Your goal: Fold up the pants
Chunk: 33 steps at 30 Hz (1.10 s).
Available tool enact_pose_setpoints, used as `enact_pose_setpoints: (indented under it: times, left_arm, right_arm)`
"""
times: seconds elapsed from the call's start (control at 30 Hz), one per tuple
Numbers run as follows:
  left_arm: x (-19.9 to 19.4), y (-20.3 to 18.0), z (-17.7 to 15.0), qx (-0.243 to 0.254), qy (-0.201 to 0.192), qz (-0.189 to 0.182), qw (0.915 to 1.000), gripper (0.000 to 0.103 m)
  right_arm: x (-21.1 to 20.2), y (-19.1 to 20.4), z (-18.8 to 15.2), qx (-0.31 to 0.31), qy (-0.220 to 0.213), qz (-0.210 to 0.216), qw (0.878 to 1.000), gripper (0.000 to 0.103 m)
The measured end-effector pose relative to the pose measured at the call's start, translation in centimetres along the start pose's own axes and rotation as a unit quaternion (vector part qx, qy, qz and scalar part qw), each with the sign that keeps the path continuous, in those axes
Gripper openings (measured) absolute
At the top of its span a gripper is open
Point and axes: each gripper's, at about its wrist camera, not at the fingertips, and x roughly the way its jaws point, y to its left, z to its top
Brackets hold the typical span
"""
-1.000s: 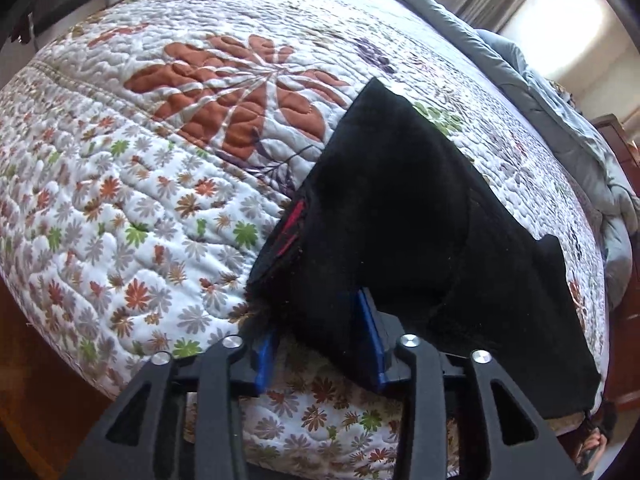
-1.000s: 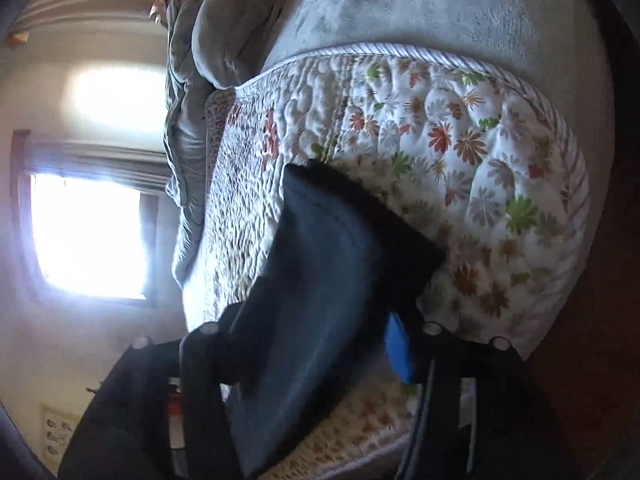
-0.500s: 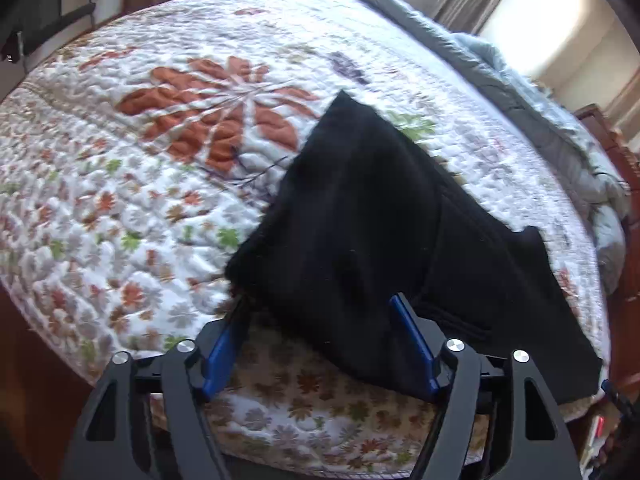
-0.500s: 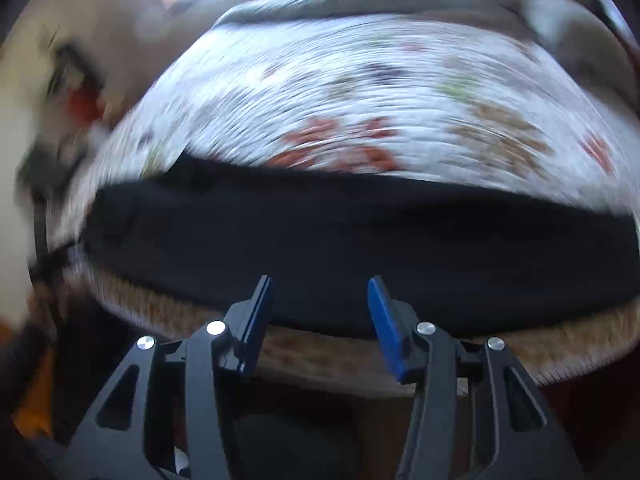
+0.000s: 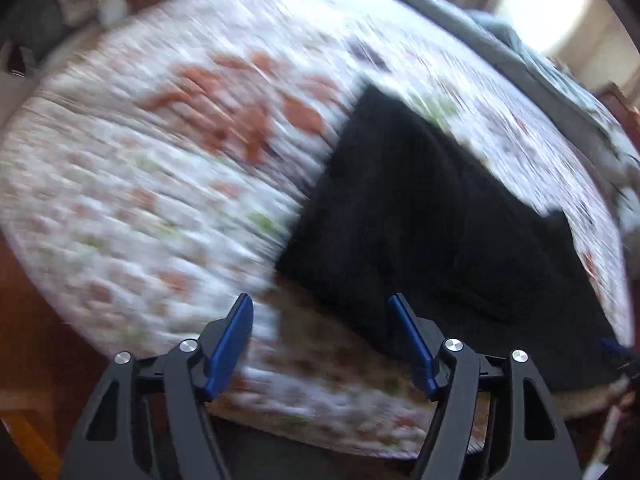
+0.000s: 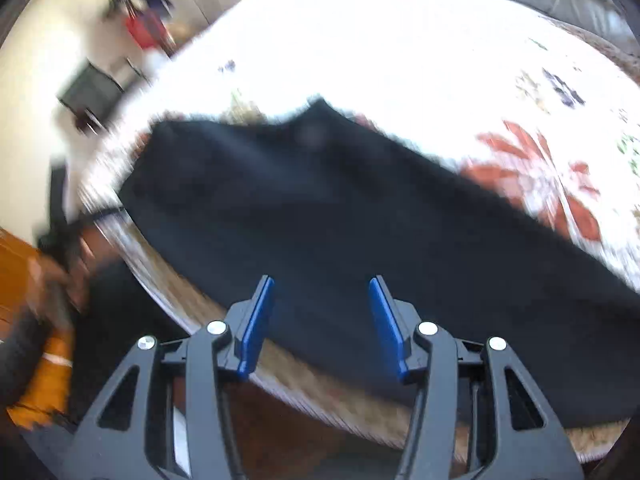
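Left wrist view shows me my left gripper (image 5: 320, 340) with its blue pads spread apart and nothing pinched between them; the near corner of the pants (image 5: 432, 220) lies just beyond its right pad. I see the pants as one dark, near-black piece, folded flat into a long shape on the quilt (image 5: 140, 184), close to the bed's near edge. The quilt is white with small flowers and a big rust-red flower print, though blur smears the detail. Right wrist view: my right gripper (image 6: 322, 320) also has its pads standing apart, empty, hanging over the pants (image 6: 340, 208), which stretch across the picture from left to right. I cannot read any label or writing on the cloth.
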Motion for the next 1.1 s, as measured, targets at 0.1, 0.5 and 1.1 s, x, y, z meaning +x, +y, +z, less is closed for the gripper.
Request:
enact_pose_setpoints:
  times: [0.1,0.5,1.1]
  left_arm:
    - [-3.5,0.5,0.3,-0.019,-0.083,0.014,0.9963,0.07]
    - [3.0,-3.9,1.5,0.097,0.001,-0.06,0.9935,0.065]
    - [3.3,-3.3,1.6,0.073,-0.011,-0.133,0.9884,0.093]
  right_arm:
    - [2.5,1.0,5.1,0.008,-0.006,0.081,0.997,0.05]
    - [14.6,-3.7,10.8,0.094,0.05,0.196,0.975,0.0]
    - [-9.5,-33.0,-11.9,0.384,-0.202,0.084,0.897,0.019]
